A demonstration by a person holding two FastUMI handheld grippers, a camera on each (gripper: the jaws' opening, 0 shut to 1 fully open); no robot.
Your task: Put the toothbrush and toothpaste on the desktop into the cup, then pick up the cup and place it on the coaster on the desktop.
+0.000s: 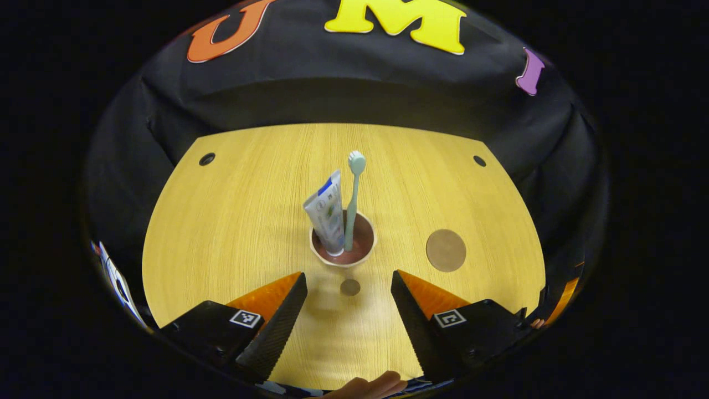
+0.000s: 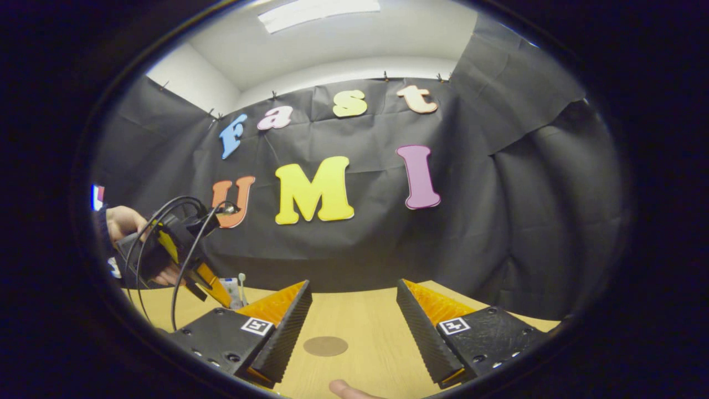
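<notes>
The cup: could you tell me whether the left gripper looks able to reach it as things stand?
Probably yes. The left gripper is open and faces the cup squarely, with only bare desktop between them. The toothpaste and toothbrush stand inside it.

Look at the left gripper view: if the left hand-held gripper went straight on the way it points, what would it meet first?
Most likely the cup, standing ahead between its open fingers with the toothpaste and toothbrush in it. A small round spot on the desk lies nearer. Depth is uncertain.
</notes>
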